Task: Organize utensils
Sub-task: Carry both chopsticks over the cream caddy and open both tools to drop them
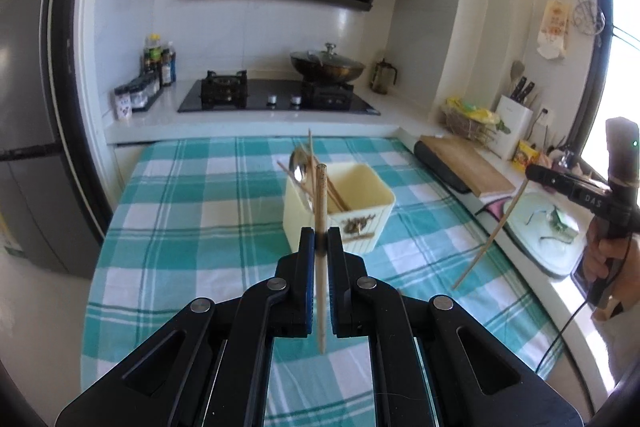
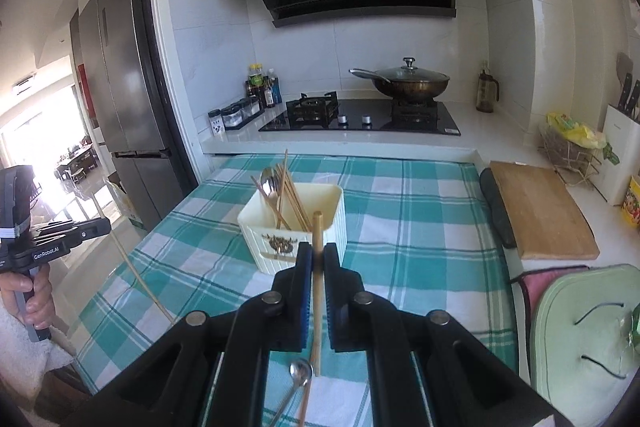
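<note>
Chopsticks are in hand on both sides at this moment. The left gripper [image 1: 321, 241] is closed on a pale chopstick [image 1: 321, 267], which stands almost upright between the two fingers, with its upper end above the fingertips and its lower end hanging below them. The right gripper [image 2: 318, 255] is closed in the same way on a darker wooden chopstick [image 2: 317, 307]. Both are held in the air above the checked tablecloth [image 1: 180, 211], near the cream utensil holder [image 1: 360, 223], which already contains a spoon [image 1: 298, 167] and several chopsticks leaning to its left side. On the cloth close under the right gripper there lie one more spoon [image 2: 298, 381] and another stick beside it, not yet put away. A chopstick is probably very light and stiff, but it is thin, round and smooth, so it can easily turn or slide between the pads. Each stick seems to be gripped somewhere along its middle part, which should keep it balanced. For dropping it in the holder, it seems best to bring the lower tip over the opening first. The metal spoon will probably be heavier at the bowl and slippery, so a hold on the handle looks safer.
</note>
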